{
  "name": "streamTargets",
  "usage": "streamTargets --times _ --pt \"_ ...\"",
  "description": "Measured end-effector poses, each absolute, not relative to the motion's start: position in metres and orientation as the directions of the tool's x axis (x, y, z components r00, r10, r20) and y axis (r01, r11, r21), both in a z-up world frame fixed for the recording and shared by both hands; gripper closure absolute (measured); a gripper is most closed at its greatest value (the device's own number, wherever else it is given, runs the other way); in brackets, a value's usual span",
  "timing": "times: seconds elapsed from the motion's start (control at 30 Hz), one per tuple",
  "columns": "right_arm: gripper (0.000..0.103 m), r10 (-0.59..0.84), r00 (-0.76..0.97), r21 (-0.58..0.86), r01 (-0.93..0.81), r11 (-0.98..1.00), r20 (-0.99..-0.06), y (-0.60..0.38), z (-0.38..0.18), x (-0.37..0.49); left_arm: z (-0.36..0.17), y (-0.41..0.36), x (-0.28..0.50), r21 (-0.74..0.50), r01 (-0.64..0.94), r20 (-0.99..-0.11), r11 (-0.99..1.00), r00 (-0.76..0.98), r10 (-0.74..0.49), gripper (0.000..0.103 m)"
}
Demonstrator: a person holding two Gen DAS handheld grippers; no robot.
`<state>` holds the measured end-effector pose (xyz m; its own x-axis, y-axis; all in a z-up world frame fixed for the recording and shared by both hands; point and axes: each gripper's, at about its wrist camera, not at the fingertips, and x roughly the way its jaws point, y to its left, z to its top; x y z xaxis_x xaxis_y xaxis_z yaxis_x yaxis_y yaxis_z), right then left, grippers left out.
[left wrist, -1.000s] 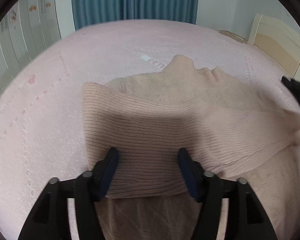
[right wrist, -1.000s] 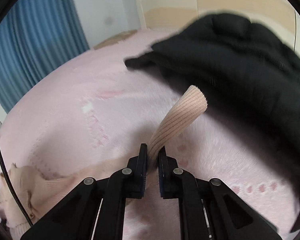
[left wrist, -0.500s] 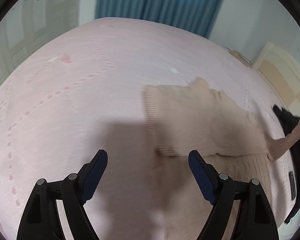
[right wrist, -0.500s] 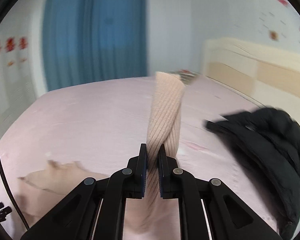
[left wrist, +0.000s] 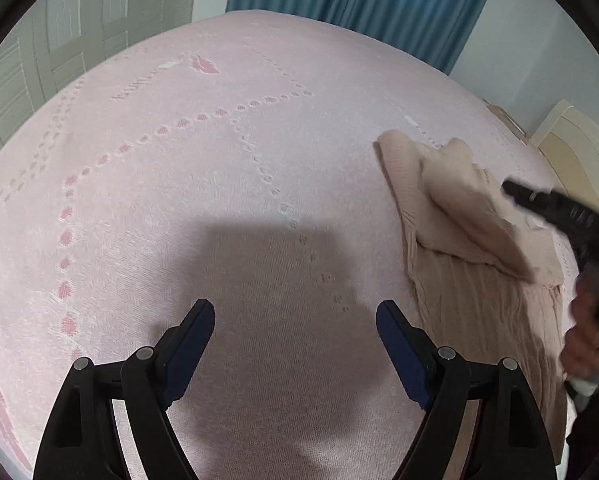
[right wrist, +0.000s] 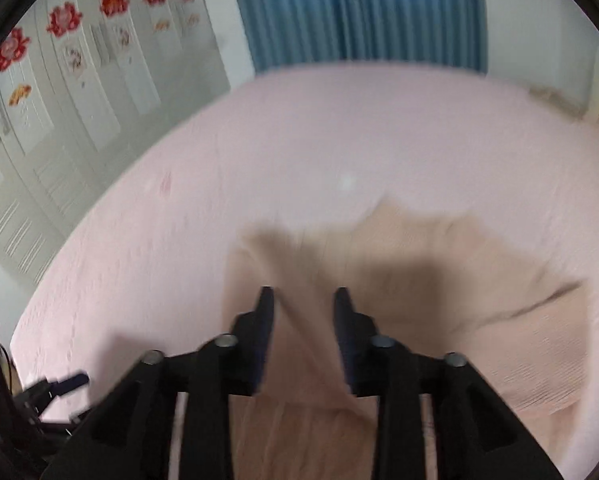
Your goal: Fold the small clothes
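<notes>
A beige ribbed sweater [left wrist: 459,240] lies on the pink bedspread [left wrist: 219,200], with one sleeve folded over its body. My left gripper [left wrist: 295,312] hovers open over bare bedspread to the left of the sweater, with nothing between its fingers. My right gripper [right wrist: 303,292] is over the sweater [right wrist: 479,300] and its jaws are opening. The other sleeve [right wrist: 303,344] runs loosely between them onto the body. In the left wrist view the right gripper shows as a black tip [left wrist: 555,208] over the sweater's right side, with the hand [left wrist: 587,340] behind it. The right wrist view is blurred.
A blue curtain [left wrist: 359,8] hangs behind the far end of the bed. White wardrobe doors [right wrist: 79,100] with red decorations line the left wall. A cream headboard [left wrist: 571,148] is at the right. The left gripper's tip [right wrist: 63,384] shows at the lower left.
My left gripper let go of the folded sleeve and moved left off the sweater. My right gripper swung the other sleeve from beside the black garment over the sweater, and its jaws parted.
</notes>
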<state>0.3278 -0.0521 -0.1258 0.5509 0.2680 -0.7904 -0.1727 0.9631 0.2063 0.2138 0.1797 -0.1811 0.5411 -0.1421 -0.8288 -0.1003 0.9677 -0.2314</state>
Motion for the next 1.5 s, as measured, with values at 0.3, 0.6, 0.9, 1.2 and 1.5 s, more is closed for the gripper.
streamTargets --times 0.3,0.6,0.9,1.2,1.5 --pt "0.051 0.040 0.607 0.093 0.057 0.994 -0.793 -0.191 -0.126 0.282 -0.176 0.131 0.246 -0.367 0.025 -0.757 0.930 0.573 -0.314 0.021" --pt "0.050 -0.031 0.527 0.068 0.167 0.984 -0.849 -0.279 -0.170 0.250 -0.182 0.081 0.292 -0.295 0.003 -0.793 0.955 0.557 -0.247 0.026" --pt "0.050 0.052 0.589 0.159 0.131 0.978 -0.806 -0.280 -0.191 0.279 -0.186 0.073 0.308 -0.245 -0.030 -0.814 0.969 0.549 -0.189 0.055" --pt "0.059 0.005 0.586 0.218 0.294 0.931 -0.811 -0.320 -0.209 0.276 -0.186 0.054 0.314 -0.263 0.010 -0.803 0.965 0.552 -0.224 0.079" --pt "0.056 0.001 0.587 0.166 0.227 0.960 -0.810 -0.313 -0.191 0.256 -0.196 0.048 0.316 -0.257 0.058 -0.818 0.965 0.519 -0.249 0.065"
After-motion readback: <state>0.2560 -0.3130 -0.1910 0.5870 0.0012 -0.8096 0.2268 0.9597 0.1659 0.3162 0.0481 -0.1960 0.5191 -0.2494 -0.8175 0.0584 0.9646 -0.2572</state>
